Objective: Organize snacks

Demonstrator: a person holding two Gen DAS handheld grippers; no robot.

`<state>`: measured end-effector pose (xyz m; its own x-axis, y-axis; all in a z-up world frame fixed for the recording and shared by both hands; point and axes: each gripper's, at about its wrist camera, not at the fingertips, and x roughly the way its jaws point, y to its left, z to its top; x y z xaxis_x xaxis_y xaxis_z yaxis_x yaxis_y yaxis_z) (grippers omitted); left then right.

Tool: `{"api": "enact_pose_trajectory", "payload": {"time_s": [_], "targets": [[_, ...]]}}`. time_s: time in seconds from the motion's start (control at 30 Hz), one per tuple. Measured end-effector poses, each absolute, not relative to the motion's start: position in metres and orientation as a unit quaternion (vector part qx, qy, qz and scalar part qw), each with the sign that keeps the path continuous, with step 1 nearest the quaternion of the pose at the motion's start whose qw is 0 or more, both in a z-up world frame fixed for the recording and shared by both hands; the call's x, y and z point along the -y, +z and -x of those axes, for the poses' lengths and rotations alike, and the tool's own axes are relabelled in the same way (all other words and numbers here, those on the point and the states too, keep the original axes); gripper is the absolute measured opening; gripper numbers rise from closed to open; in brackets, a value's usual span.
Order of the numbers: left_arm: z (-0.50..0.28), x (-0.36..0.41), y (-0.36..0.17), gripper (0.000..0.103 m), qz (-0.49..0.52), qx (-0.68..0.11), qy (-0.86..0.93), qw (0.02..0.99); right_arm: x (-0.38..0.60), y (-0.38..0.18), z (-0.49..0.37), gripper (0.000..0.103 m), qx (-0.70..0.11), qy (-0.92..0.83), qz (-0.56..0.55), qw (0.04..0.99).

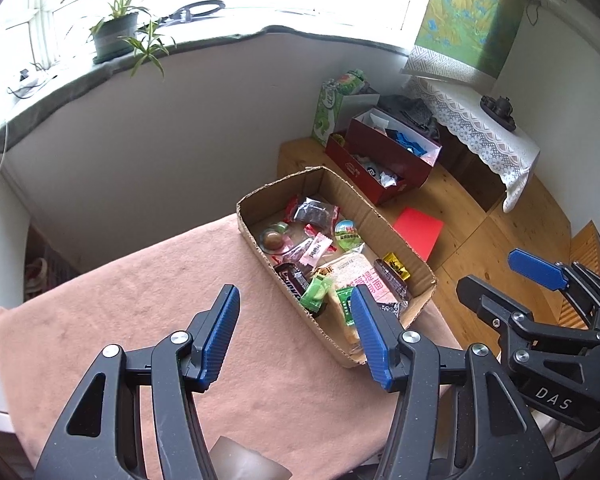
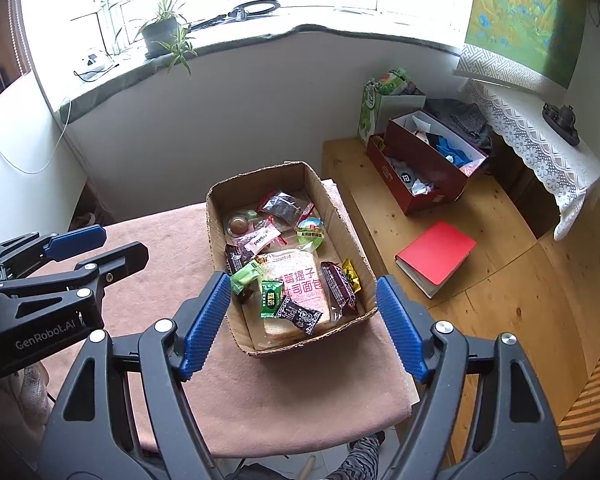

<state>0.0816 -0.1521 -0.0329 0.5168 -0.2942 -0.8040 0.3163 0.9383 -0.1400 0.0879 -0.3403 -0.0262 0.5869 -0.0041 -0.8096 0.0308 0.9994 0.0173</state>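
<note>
Ahead of both tongs spreads a pink cloth over a table, and on its far right part sits a cardboard box with its flaps cut away; the box lies straight beyond the right tongs, framed between their blue pads, and beyond and to the right of the left tongs; the right tongs stand wide with nothing between the pads, hanging clear above the near end of the box; the left tongs are parted about halfway, likewise empty, over bare cloth just beside the box's near left wall; inside the box lie the snacks, all of them within its walls; the largest is a bread pack with pink lettering, flat at the end nearest the tongs; on top of it rest a small green sachet and a black one, while a dark bar and a gold packet lie along its right side and a pale green packet sits at its left; farther from the tongs are a round green jelly cup, a pink-and-white candy, a clear cup holding something brown, and a dark bag at the far end.
</note>
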Motion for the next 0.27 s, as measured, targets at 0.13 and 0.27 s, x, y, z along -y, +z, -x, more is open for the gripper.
{"api": "enact_pose_trajectory", "payload": {"time_s": [0.13,0.27], "targets": [[-0.0800,0.1517,-0.0326,0.057,-0.013,-0.459,-0.177,0.870,0.3389,-0.0255,-0.0866,0.078,-0.454,-0.011,-0.013,0.891],[-0.0776,0.1525,-0.0327,0.057,-0.022,-0.451,-0.176,0.875,0.3361,-0.0239,-0.0851,0.078,-0.454,-0.011,-0.010,0.891]]}}
